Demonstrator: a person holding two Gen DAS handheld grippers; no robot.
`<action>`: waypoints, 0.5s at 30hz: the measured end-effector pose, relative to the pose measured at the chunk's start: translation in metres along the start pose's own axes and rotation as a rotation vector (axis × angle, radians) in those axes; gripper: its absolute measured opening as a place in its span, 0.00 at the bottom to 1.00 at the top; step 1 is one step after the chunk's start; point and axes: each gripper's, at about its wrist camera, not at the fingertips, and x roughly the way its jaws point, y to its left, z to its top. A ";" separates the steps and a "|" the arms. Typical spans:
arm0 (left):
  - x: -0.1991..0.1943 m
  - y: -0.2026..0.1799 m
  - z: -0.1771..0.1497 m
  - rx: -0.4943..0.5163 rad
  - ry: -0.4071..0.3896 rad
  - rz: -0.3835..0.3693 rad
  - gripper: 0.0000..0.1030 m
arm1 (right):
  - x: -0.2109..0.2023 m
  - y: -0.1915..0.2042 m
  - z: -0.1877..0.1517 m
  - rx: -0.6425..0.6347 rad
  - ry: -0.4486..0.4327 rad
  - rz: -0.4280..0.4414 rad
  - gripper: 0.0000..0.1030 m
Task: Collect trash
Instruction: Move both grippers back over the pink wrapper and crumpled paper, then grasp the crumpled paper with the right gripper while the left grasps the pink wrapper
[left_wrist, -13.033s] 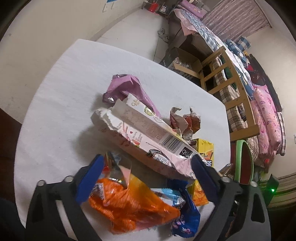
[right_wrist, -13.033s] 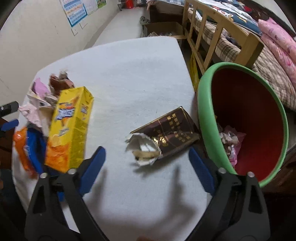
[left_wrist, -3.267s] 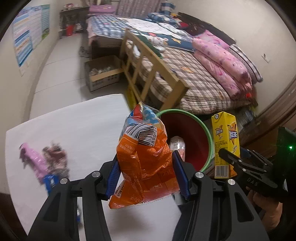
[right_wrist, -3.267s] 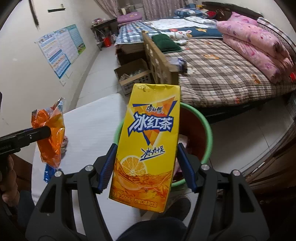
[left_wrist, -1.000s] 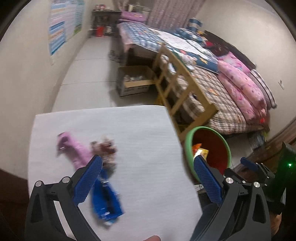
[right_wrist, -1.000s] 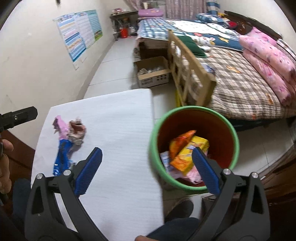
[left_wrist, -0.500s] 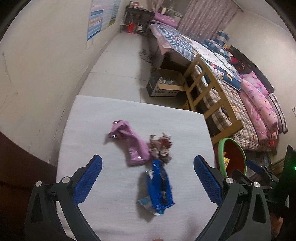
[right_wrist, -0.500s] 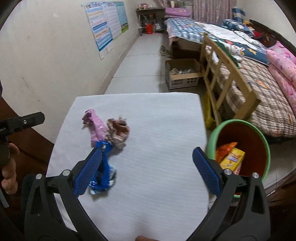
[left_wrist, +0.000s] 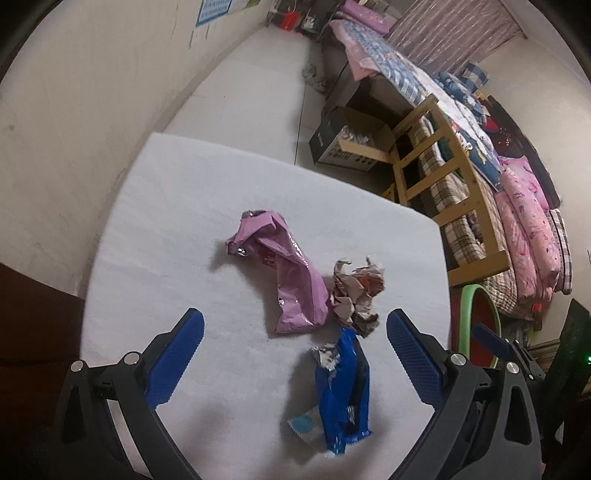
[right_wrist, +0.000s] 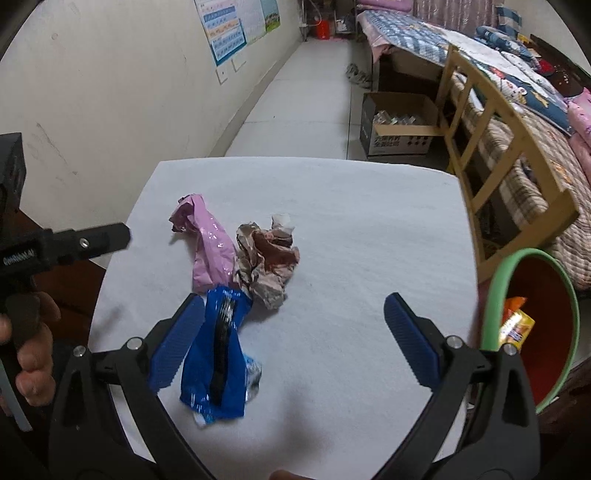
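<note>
Three pieces of trash lie on the white table (left_wrist: 184, 229): a pink wrapper (left_wrist: 284, 280), a crumpled brown-and-white wrapper (left_wrist: 356, 295) and a blue wrapper (left_wrist: 343, 384). They also show in the right wrist view: pink wrapper (right_wrist: 208, 243), crumpled wrapper (right_wrist: 267, 262), blue wrapper (right_wrist: 218, 354). My left gripper (left_wrist: 295, 354) is open and empty above the trash. My right gripper (right_wrist: 291, 339) is open and empty, its left finger beside the blue wrapper. A green-rimmed red bin (right_wrist: 554, 332) holding an orange bag and a yellow carton stands off the table's right edge.
A wooden bed frame (right_wrist: 498, 147) with bedding stands to the right behind the bin. A cardboard box (right_wrist: 399, 125) sits on the floor beyond the table. A wall runs along the left. The left gripper's body (right_wrist: 55, 243) shows at the left of the right wrist view.
Both grippers have come down closer to the table and the three wrappers. The bin has slid toward the right edge of both views. Both stay open and empty.
</note>
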 end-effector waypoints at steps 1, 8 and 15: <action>0.007 0.000 0.002 -0.002 0.008 0.002 0.92 | 0.004 -0.001 0.002 0.000 0.005 0.003 0.94; 0.051 0.001 0.021 -0.034 0.050 -0.002 0.91 | 0.051 0.003 0.015 -0.002 0.063 0.028 0.90; 0.087 0.006 0.036 -0.072 0.087 0.019 0.83 | 0.092 0.003 0.022 -0.002 0.113 0.051 0.86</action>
